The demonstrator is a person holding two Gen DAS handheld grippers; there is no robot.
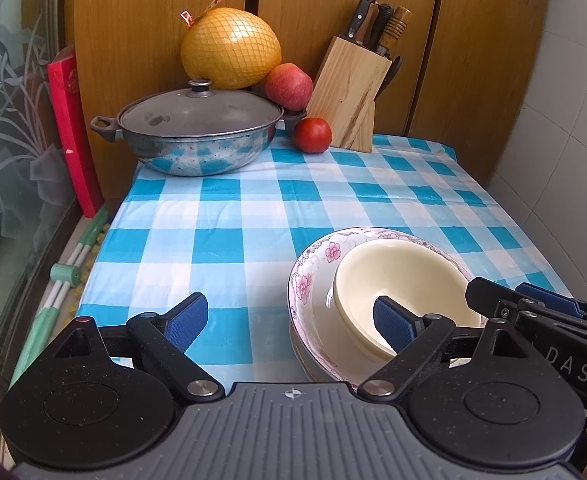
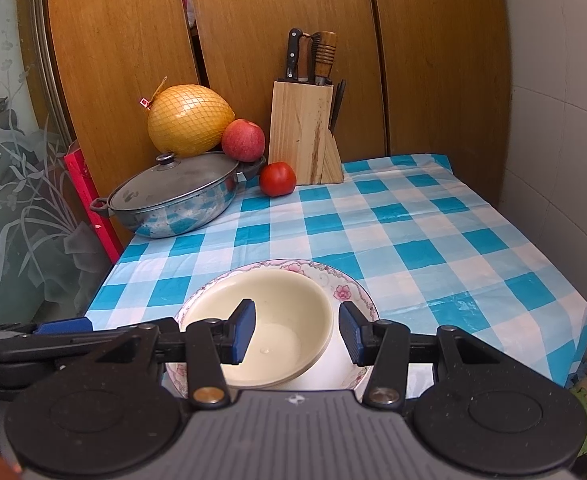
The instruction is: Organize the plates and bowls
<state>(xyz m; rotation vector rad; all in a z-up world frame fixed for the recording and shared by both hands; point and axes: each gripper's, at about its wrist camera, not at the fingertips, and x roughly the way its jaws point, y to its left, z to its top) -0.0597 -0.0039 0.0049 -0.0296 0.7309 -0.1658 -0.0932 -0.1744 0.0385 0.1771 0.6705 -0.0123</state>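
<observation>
Right gripper (image 2: 298, 330) agape astride cream bowl (image 2: 277, 320) in floral plate (image 2: 349, 292).

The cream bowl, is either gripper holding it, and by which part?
No. The cream bowl sits in the floral plate; both left gripper and right gripper are open.

The left gripper (image 1: 295, 322) is spread wide, its blue pads (image 1: 185, 320) far apart at about 9 and 3 o'clock of its own view. The right gripper (image 2: 299, 330) is also parted, less widely, with nothing clamped between its pads (image 2: 243, 330). In the left wrist view, the right gripper (image 1: 533, 306) comes in from 3 o'clock, just beside the left one.
</observation>
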